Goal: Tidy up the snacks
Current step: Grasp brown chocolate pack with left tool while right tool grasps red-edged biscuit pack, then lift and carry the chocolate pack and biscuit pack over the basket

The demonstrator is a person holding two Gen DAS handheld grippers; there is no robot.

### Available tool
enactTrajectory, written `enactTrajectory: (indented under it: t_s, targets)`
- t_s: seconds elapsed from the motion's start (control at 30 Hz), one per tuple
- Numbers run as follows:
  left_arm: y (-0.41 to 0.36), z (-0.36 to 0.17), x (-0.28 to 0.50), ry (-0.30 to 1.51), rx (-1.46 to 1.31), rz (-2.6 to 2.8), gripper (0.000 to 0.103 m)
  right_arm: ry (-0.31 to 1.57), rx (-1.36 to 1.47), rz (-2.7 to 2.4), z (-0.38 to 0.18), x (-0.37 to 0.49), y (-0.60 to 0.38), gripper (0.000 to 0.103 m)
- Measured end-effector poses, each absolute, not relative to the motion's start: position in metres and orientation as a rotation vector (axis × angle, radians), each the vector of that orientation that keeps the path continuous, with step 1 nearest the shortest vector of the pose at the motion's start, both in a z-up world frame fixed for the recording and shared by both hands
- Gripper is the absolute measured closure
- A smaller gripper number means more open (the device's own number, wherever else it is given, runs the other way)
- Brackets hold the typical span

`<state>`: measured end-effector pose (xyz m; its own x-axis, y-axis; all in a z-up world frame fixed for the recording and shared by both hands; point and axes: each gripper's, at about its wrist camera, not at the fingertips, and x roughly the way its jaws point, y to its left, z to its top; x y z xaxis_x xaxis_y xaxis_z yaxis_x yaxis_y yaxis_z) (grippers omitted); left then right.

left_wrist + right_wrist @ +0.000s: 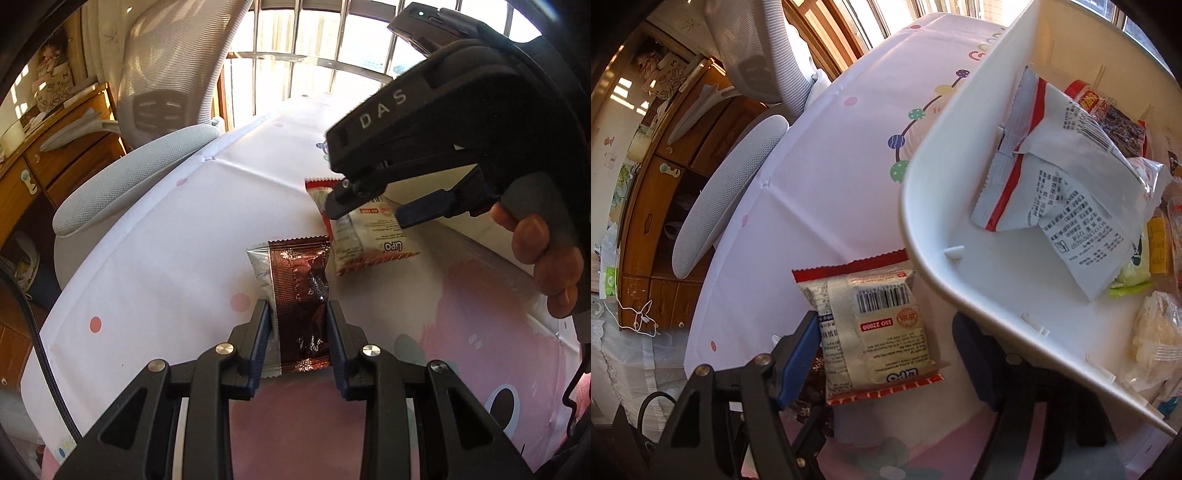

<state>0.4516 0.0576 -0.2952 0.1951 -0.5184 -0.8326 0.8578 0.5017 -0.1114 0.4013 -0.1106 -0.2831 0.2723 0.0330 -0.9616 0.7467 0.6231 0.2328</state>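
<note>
A brown foil snack packet (pixel 299 273) stands upright just above the tablecloth, and my left gripper (pixel 297 314) is shut on its lower half. Right beside it a cream and red Lipo packet (pixel 364 236) lies flat on the table. My right gripper (pixel 365 216) hangs over that packet, pointing steeply down. In the right wrist view the Lipo packet (pixel 875 325) lies between the fingers of the right gripper (pixel 886 319). The left pad is at its edge and a gap shows on the right side, so the gripper is open. The brown packet (pixel 812 391) peeks out beneath the left finger.
A white bin (pixel 960 147) with several snack packets stands right of the Lipo packet, its rim over my right finger. The tablecloth (pixel 166 258) is white and pink with dots. A grey mesh chair (pixel 155 92) and a wooden cabinet (pixel 665 184) stand beyond the table's left edge.
</note>
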Motion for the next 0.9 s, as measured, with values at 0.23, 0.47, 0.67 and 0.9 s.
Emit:
enactTrajectory:
  t_s: [0.23,0.47,0.67,0.9]
  targets:
    - [0.073,-0.292,0.445,1.011,0.316,-0.888,0.075,1.216,0.775,-0.528,-0.282,0.393,-0.117,0.059]
    - [0.103,-0.288,0.420,1.057,0.209,-0.770,0.076,1.242,0.756,-0.480,-0.280,0.373,-0.110,0.064]
    - [0.138,-0.282,0.378,1.075,0.124,-0.683,0.076,1.256,0.724,-0.437,-0.274,0.339,-0.095,0.072]
    - [0.162,-0.267,0.319,1.075,0.058,-0.612,0.077,1.265,0.664,-0.388,-0.262,0.295,-0.080,0.074]
